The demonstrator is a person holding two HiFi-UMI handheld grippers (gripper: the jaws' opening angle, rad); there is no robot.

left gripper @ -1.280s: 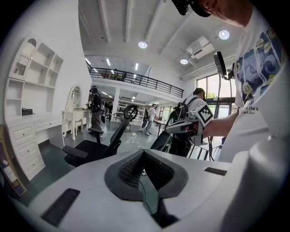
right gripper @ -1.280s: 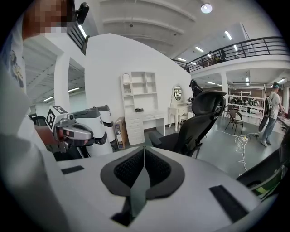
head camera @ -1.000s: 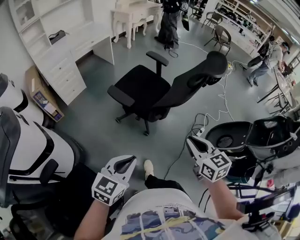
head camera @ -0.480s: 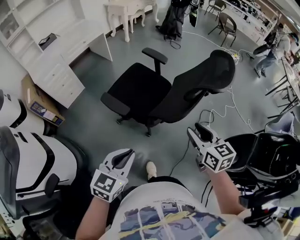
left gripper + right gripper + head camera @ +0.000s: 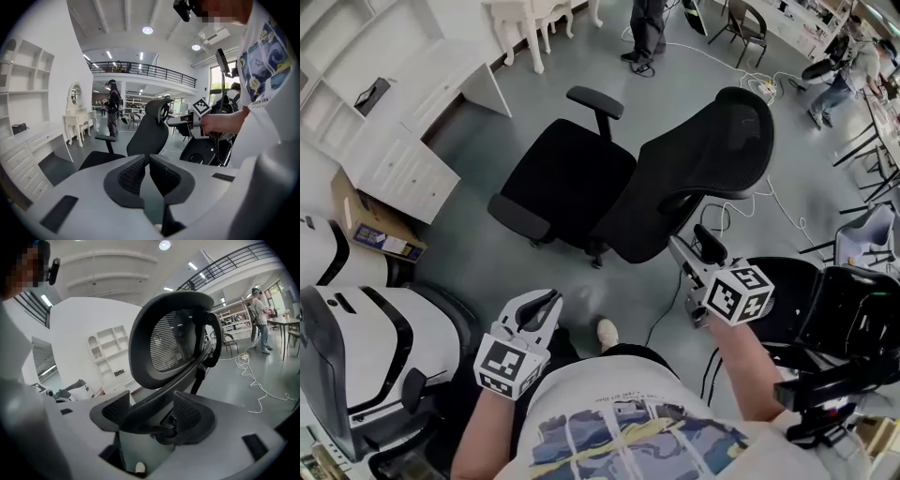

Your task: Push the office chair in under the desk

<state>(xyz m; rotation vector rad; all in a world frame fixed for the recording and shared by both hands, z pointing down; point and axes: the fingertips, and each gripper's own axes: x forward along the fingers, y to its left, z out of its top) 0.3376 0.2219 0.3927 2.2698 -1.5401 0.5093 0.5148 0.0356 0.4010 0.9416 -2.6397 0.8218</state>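
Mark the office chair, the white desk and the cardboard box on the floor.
office chair (image 5: 572, 173): head view, on the black seat cushion.
white desk (image 5: 441, 80): head view, on the bare desktop.
cardboard box (image 5: 361, 211): head view, on its brown upper face.

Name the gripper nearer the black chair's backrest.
Right. The right gripper is at the lower edge of the backrest, jaws just opened with chair frame between them; the left gripper, shut, is farther back.

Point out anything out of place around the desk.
The black chair is the odd one: it stands on the open floor, well clear of the white desk, seat towards it, instead of tucked under. Nothing looks spilled or broken.
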